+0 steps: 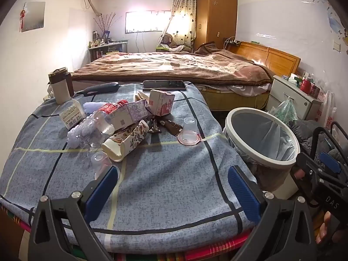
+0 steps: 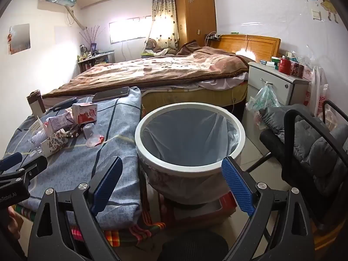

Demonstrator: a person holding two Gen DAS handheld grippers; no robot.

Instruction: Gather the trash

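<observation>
Nearby: phone [image 1: 164,85] behind cartons [image 1: 161,102]; bin [image 2: 189,139] beside table.

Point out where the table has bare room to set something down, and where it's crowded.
Bare cloth runs along the near edge, from the left claw up to the overturned clear cup, and down the side by the bin. The carton and bottle pile crowds the far left; the phone takes the far edge.

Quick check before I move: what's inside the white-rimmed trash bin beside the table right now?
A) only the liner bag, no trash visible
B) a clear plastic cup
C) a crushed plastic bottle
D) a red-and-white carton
A: the right wrist view looks down into the white-rimmed round trash bin and shows only its pale liner bag.
</observation>
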